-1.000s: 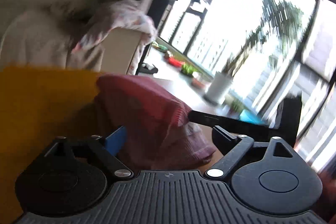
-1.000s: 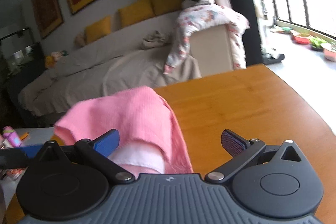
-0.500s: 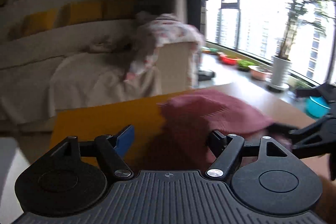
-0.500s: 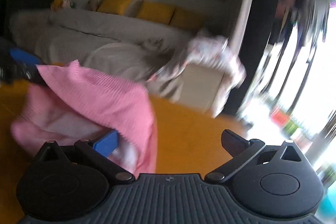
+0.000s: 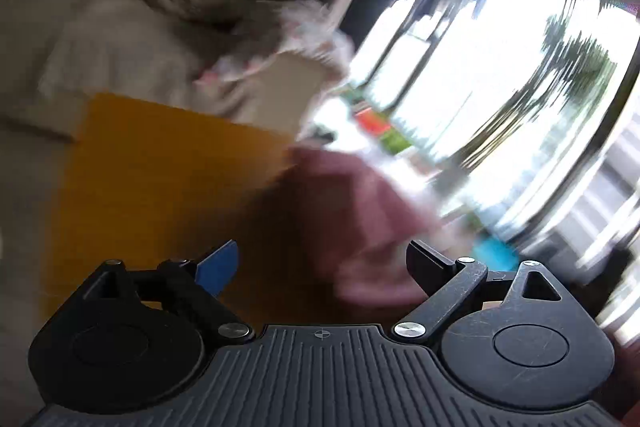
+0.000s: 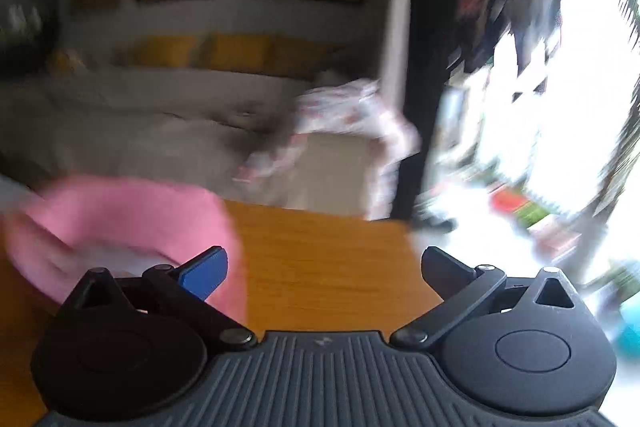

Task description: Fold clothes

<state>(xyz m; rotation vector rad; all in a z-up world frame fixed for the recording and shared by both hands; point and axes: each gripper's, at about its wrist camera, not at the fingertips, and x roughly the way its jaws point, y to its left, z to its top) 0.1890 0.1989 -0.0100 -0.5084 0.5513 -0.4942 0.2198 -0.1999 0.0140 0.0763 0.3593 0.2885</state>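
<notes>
Both views are smeared with blur, so I'm going by shapes here: my left hand-held gripper (image 5: pixel 322 267) has its jaws spread wide with nothing between them, blue pad at nine o'clock, black finger at three, and the pink garment (image 5: pixel 352 211) sits bunched on the wooden surface (image 5: pixel 160 179) just ahead, leaning toward the two o'clock side and reaching close to the black finger; I can't tell whether it touches. On the other side, my right hand-held gripper (image 6: pixel 324 267) is just as wide open and empty, bare wood in the gap, and the pink garment (image 6: pixel 132 223) is heaped off at ten o'clock, its near edge passing behind the blue pad. Beyond the surface (image 6: pixel 320 259) a grey sofa (image 6: pixel 140 131) runs across with yellow cushions (image 6: pixel 208 51) along its back, a patterned cloth (image 6: pixel 344 115) draped over its end at twelve o'clock, and bright windows (image 6: pixel 560 107) at two o'clock
</notes>
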